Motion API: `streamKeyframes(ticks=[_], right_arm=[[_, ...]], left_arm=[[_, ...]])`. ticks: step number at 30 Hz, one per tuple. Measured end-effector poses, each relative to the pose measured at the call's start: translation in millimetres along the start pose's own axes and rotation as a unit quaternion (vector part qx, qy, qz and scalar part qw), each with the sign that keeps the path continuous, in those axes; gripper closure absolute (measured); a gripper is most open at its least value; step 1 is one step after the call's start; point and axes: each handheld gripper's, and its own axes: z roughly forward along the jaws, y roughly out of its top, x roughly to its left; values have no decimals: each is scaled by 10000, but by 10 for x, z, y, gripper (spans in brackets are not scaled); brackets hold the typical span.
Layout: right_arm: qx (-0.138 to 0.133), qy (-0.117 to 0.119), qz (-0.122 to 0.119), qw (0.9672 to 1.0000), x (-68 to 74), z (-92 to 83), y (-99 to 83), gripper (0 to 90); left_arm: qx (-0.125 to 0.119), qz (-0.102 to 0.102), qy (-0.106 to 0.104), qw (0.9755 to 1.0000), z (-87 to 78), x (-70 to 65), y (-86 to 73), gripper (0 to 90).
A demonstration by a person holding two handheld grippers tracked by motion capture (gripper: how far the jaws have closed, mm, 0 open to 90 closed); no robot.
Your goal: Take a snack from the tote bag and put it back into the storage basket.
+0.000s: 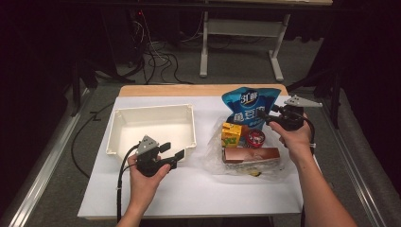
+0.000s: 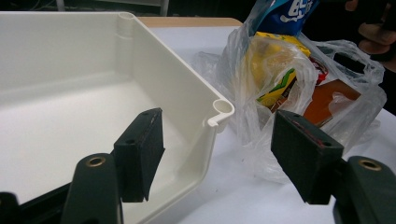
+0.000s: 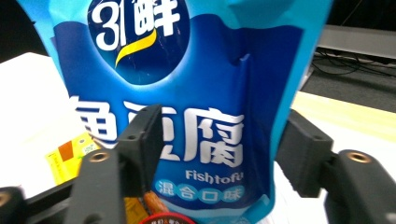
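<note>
The right gripper's (image 1: 265,115) fingers (image 3: 142,140) straddle the blue pouch (image 3: 187,93), one finger in front of it, the other behind its edge; whether they press it I cannot tell. The pouch stands upright at the far end of a clear bag (image 1: 215,156) of snacks on the desk (image 1: 189,189). The left gripper's (image 1: 172,152) fingers (image 2: 140,149) stand open, empty, astride the near right corner of the white bin (image 1: 113,135).
</note>
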Motion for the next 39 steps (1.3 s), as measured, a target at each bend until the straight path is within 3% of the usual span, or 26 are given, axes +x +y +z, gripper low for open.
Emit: streamKeyframes(ticks=[7, 17, 19, 22, 23, 26, 39], right_arm=[[-351, -23, -137, 9993, 170, -155, 16, 444], [7, -33, -154, 9999, 124, 52, -20, 350], [83, -148, -261, 9995, 132, 94, -34, 395], [52, -417, -426, 9982, 148, 86, -45, 659], [21, -391, -426, 9983, 144, 74, -47, 740], [79, -410, -553, 9976, 177, 27, -47, 873], [-110, -139, -521, 9985, 288, -76, 72, 900]], left_arm=[[37, -21, 12, 10000, 13, 9, -5, 359], [97, 48, -57, 9999, 55, -31, -15, 370], [96, 42, -78, 9999, 65, -34, -18, 372], [113, 70, -86, 9999, 72, -45, -19, 373], [103, 63, -94, 9999, 74, -47, -20, 373], [109, 63, -87, 9999, 75, -43, -19, 375], [79, 43, -87, 9999, 66, -39, -14, 381]])
